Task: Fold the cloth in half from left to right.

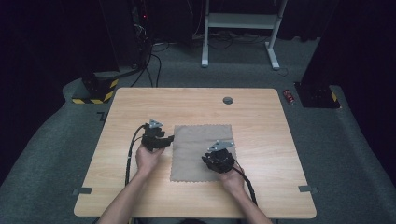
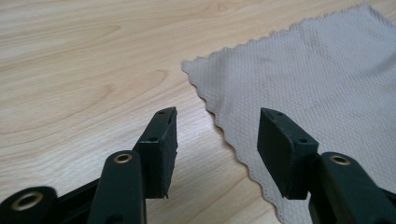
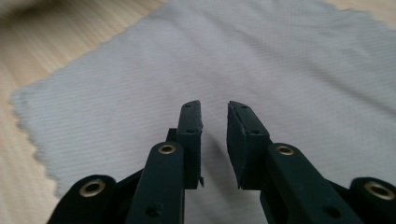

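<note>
High view, cloth (image 1: 196, 149) between both hand-held grippers

The cloth (image 3: 289, 65) runs off the right gripper view's edges (its near-left wood blurred), its pads' faces foreshortened.

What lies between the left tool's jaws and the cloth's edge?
Bare wood of the table; in the left gripper view the left tool hangs open over the cloth edge.

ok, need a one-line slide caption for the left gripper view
Open left hand-held gripper poised above the scalloped edge of a grey cloth lying flat on the wooden table, nothing between its jaws.
</note>
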`<state>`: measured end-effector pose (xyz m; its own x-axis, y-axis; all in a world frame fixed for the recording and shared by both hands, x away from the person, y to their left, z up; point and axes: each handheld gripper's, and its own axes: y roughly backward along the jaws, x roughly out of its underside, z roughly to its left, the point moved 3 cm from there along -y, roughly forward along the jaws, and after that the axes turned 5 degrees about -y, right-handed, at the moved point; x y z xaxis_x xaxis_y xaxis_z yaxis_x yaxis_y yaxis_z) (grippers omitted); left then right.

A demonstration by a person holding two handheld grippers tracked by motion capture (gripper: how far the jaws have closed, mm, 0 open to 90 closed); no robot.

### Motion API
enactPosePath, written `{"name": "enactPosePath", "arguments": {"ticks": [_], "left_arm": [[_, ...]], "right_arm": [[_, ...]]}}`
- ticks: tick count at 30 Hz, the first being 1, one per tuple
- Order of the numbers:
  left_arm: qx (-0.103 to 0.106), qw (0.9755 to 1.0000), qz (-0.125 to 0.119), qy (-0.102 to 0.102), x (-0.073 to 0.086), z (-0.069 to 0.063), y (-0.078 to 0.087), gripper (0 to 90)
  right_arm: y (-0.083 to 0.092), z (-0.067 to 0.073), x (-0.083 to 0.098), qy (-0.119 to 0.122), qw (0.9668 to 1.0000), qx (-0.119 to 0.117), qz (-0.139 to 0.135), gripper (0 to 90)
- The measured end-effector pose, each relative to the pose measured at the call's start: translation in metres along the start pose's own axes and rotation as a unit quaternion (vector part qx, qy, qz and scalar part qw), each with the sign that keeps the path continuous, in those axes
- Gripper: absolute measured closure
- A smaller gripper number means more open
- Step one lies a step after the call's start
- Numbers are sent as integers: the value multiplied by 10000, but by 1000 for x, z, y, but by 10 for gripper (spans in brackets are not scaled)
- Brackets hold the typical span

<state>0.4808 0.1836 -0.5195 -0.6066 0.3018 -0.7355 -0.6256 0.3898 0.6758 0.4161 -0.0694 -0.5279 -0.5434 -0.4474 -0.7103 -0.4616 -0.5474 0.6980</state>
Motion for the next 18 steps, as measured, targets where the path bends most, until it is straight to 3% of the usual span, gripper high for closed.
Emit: {"name": "enactPosePath", "arguments": {"ticks": [1,3,4,6,12,14,15,18], "left_arm": [[-73,9999,81,-123,-4,2,1,477],[-85,9999,41,-132,-6,2,3,477],[-96,9999,-58,-116,-8,3,4,484],[-55,9999,-92,-9,-9,5,3,484],[-105,9999,81,77,-4,11,-5,489],[-179,9998,96,-17,-5,11,-6,489],[-104,9992,346,-186,-10,9,-8,485],[-74,9993,312,-185,-18,9,-8,488]], "right_arm": [[-2,7,0,28,9999,-112,-5,778],[-3,11,0,81,9999,-152,10,790],[-4,20,0,203,9995,-247,-2,815],[-5,23,-1,229,9993,-290,-17,823],[-10,43,-2,476,9979,-442,-18,836],[-12,47,-2,490,9975,-509,-43,832],[-14,52,-1,487,9972,-570,-44,823],[-16,58,-1,531,9968,-597,-30,814]]}}
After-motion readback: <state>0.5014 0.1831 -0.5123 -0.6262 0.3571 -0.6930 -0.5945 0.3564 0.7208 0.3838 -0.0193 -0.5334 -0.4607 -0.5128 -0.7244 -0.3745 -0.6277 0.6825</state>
